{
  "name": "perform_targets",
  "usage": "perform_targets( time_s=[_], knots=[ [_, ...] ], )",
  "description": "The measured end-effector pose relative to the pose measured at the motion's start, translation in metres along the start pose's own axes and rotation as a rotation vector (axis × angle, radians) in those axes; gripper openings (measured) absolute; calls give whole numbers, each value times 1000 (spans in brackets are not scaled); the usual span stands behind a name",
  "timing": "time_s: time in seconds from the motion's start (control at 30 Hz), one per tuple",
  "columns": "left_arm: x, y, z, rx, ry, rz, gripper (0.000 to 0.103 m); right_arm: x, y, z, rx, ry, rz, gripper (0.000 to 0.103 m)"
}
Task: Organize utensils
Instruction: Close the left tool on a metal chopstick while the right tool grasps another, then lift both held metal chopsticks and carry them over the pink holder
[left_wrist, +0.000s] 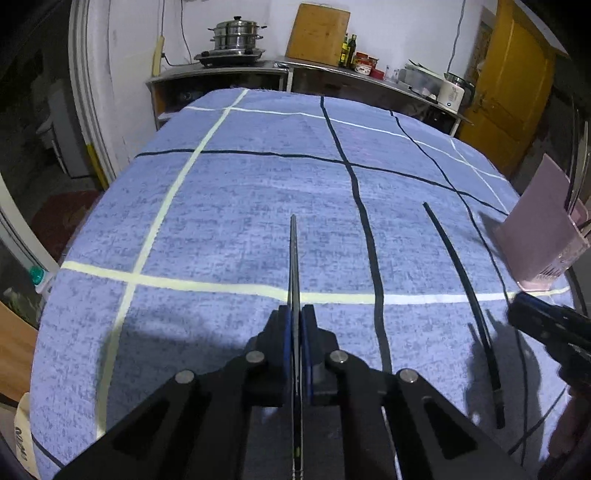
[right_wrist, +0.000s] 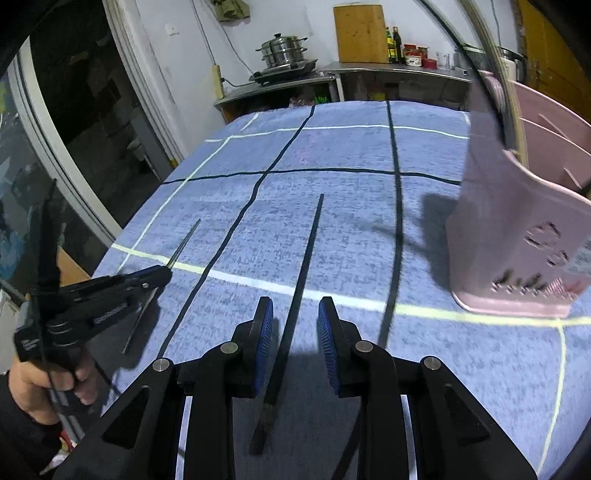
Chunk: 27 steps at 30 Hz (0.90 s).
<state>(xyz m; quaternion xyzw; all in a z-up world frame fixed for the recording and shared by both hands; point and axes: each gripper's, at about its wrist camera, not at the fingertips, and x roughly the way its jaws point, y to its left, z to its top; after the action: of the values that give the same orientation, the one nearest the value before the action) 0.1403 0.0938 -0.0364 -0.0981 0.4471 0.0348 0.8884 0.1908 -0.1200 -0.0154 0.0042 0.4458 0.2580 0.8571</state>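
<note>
My left gripper (left_wrist: 295, 314) is shut on a thin dark chopstick (left_wrist: 294, 258) that points forward over the blue checked cloth; the same gripper (right_wrist: 162, 275) and its chopstick (right_wrist: 184, 240) show at the left of the right wrist view. A second black chopstick (right_wrist: 295, 295) lies flat on the cloth and also shows in the left wrist view (left_wrist: 465, 295). My right gripper (right_wrist: 295, 317) is open, its blue pads (right_wrist: 264, 332) either side of that chopstick, apart from it. A pink utensil holder (right_wrist: 517, 221) stands at the right, with a long utensil in it.
The table (left_wrist: 221, 203) is covered with a blue cloth with white and black lines. The pink holder (left_wrist: 539, 229) stands near the right edge. Behind the table are a steel counter with a steamer pot (left_wrist: 236, 37), a wooden board (left_wrist: 319, 33), bottles and a yellow door (left_wrist: 513, 85).
</note>
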Motion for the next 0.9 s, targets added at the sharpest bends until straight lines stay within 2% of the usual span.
perform_targets(
  time_s=[0.07, 0.13, 0.2, 0.43, 0.63, 0.67, 0.73, 0.9],
  knots=[
    [3, 0, 5, 10, 11, -21, 11, 9, 1, 5, -8, 14, 0, 26],
    [7, -4, 9, 47, 17, -26, 22, 19, 3, 8, -18, 29, -9, 26],
    [10, -6, 14, 63, 18, -19, 25, 27, 3, 11, -23, 39, -17, 26],
    [17, -9, 23, 89, 20, 1, 25, 53, 6, 26, -46, 73, -47, 26],
    [19, -13, 26, 118, 19, 18, 25, 65, 11, 36, -70, 68, -85, 26],
    [19, -14, 26, 120, 20, 24, 25, 66, 12, 37, -72, 70, -99, 24],
    [19, -15, 25, 127, 17, 34, 25, 67, 13, 38, -85, 70, -137, 11],
    [23, -17, 31, 130, 30, 35, 23, 66, 7, 42, -59, 82, -115, 7]
  ],
)
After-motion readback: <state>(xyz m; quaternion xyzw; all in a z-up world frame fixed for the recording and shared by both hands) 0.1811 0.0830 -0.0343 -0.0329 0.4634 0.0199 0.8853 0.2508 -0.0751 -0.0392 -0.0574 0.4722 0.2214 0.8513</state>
